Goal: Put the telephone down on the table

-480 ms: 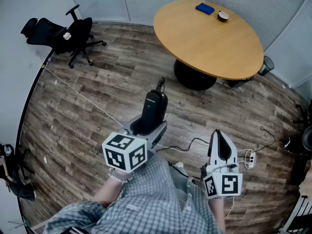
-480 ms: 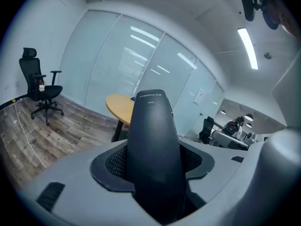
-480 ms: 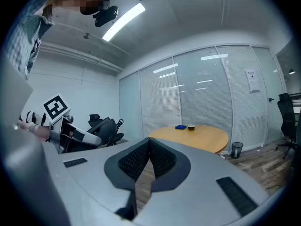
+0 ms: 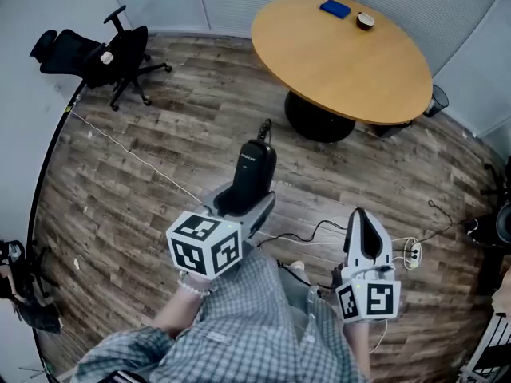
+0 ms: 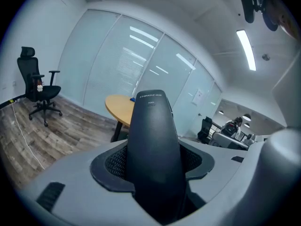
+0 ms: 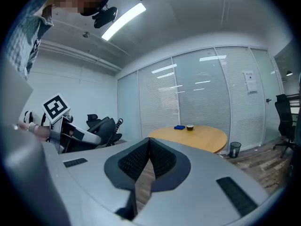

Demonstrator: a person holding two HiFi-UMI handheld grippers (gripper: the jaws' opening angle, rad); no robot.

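A black telephone handset with a coiled cord at its far end stands up between the jaws of my left gripper, which is shut on its lower part. In the left gripper view the telephone fills the gap between the padded jaws and hides part of the round wooden table beyond. The table stands across the floor, well ahead of both grippers. My right gripper is shut with nothing in it, and its pads meet in the right gripper view. That view also shows the table.
A blue flat object and a small round cup lie on the table's far side. A black office chair stands at the back left. A dark bin is beside the table. Cables and a power strip lie on the wooden floor.
Almost nothing differs: both grippers stay in nearly the same place, the left one still holding the telephone, and the view has shifted very slightly.
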